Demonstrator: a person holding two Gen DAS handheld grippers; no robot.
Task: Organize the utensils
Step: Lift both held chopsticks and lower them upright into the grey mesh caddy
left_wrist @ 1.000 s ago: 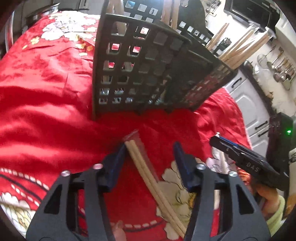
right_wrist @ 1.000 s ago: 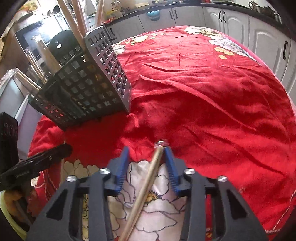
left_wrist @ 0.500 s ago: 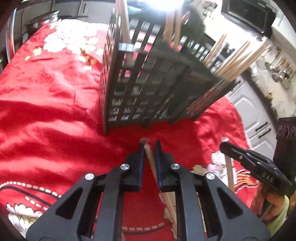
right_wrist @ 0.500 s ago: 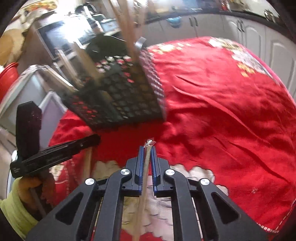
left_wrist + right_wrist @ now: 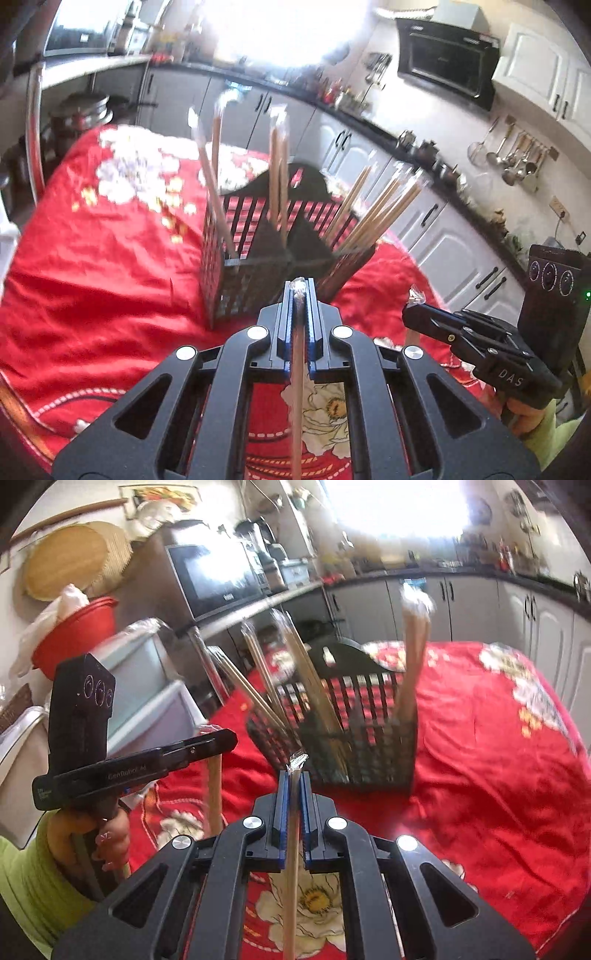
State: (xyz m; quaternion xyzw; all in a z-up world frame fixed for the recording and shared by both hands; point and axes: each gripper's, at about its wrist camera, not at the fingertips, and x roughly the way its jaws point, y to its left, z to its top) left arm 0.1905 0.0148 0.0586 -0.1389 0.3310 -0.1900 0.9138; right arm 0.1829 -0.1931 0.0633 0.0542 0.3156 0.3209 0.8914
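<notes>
A black lattice utensil holder (image 5: 236, 280) stands on the red tablecloth and holds several wrapped wooden chopstick pairs (image 5: 373, 214); it also shows in the right wrist view (image 5: 373, 738). My left gripper (image 5: 300, 291) is shut on a wrapped chopstick pair (image 5: 297, 387), lifted just in front of the holder. My right gripper (image 5: 294, 775) is shut on another wrapped chopstick pair (image 5: 291, 886), also raised in front of the holder. Each gripper shows in the other's view, the right one (image 5: 417, 314) and the left one (image 5: 221, 742), both holding sticks upright.
The red floral tablecloth (image 5: 92, 266) covers the round table. Kitchen cabinets (image 5: 454, 251) and a counter ring the table. A microwave (image 5: 214, 576) and a red bowl (image 5: 74, 635) stand at the left of the right wrist view.
Both grippers closed on chopstick pairs lying on the cloth and lifted them up. The view rose from the tablecloth to above the holder's rim.
</notes>
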